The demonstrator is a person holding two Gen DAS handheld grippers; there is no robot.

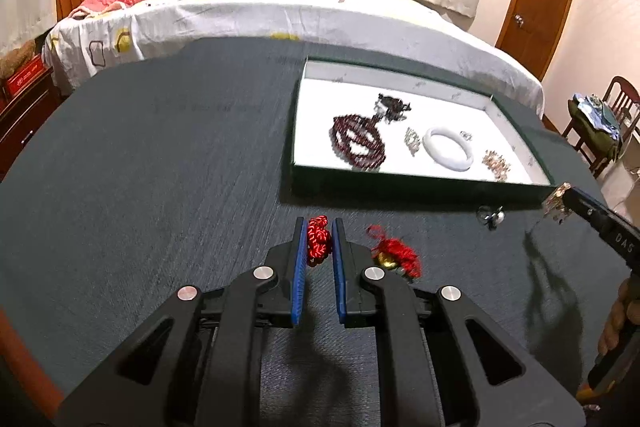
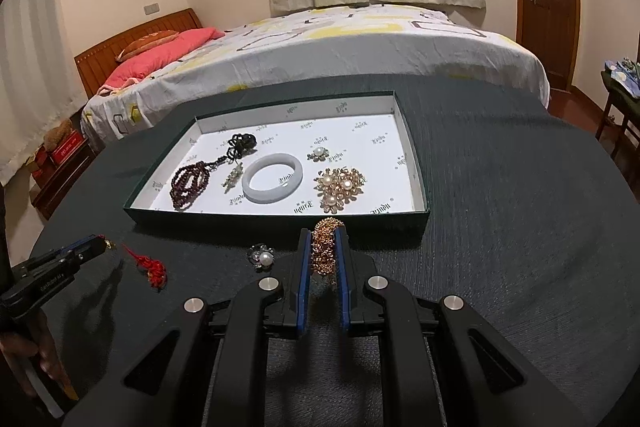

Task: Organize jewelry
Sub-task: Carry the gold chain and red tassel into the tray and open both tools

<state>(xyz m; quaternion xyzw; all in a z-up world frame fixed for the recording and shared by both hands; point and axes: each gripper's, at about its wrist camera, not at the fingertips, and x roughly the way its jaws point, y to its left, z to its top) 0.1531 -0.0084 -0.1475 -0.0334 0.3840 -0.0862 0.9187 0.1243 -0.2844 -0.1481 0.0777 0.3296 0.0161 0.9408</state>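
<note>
My left gripper (image 1: 319, 227) is shut on a red braided cord (image 1: 318, 242), held just above the dark table (image 1: 160, 187). Right of it, a red tassel with a gold bell (image 1: 394, 255) lies on the table; I cannot tell whether it joins the cord. My right gripper (image 2: 324, 233) is shut on a gold chain bracelet (image 2: 326, 247) near the front wall of the green tray (image 2: 280, 221). In the tray lie a white bangle (image 2: 273, 183), dark red beads (image 2: 188, 187), black beads (image 2: 242, 143) and pearl brooches (image 2: 340, 187). The right gripper (image 1: 560, 203) shows at the right edge of the left wrist view.
A small pearl brooch (image 2: 262, 258) lies on the table in front of the tray, left of my right gripper. A bed (image 2: 360, 47) stands behind the table. A wooden chair (image 1: 608, 131) with clothes stands at the far right. A hand (image 2: 24, 363) holds the left gripper.
</note>
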